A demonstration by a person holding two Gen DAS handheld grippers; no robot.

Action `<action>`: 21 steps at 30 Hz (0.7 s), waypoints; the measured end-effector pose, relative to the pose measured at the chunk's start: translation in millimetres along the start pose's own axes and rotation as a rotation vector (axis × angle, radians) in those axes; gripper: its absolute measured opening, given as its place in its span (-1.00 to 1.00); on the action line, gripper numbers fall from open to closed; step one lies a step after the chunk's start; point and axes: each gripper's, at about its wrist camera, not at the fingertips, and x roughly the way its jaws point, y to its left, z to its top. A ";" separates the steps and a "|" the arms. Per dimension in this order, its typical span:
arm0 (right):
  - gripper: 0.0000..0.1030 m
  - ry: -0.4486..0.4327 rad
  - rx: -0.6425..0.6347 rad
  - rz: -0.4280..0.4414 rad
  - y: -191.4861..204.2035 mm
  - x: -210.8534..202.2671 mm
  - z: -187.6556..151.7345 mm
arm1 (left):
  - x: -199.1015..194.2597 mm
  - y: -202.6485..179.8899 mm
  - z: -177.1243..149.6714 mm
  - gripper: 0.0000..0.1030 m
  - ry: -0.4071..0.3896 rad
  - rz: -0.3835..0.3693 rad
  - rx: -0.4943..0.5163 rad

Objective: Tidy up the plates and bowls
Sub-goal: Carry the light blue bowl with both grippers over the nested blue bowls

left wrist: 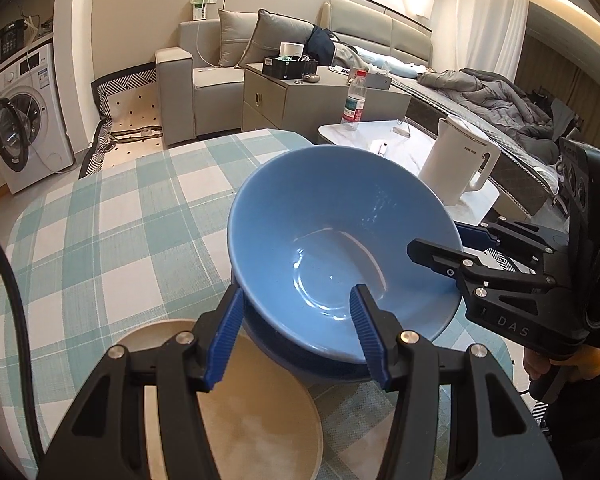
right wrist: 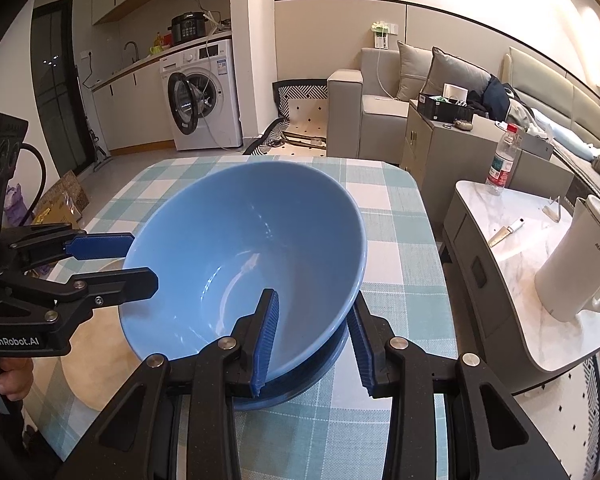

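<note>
A worktop under a teal-and-white checked cloth fills the near part of a lived-in room. Nearest the left wrist camera lies a flat tan plate, just beside a stack of blue bowls. The top light blue bowl sits tilted in a darker blue bowl — both grippers grasp it by the rim. The left gripper straddles the near rim, one pad inside, one outside; the right gripper is clenched on the opposite rim the same way, a hand showing under its handle. Beyond the worktop stands a marble-topped side table with a white electric kettle and a plastic water bottle — farther back, a grey sofa, a bed and a washing machine
</note>
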 end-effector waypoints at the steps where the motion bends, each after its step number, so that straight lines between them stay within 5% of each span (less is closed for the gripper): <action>1: -0.31 0.003 -0.003 -0.004 0.3 1.6 0.0 | 0.9 -0.2 -0.2 0.05 0.002 0.002 0.002; 21: -0.16 0.042 -0.074 -0.041 12.0 17.2 -9.9 | 18.1 5.2 -7.7 0.05 0.048 0.025 0.003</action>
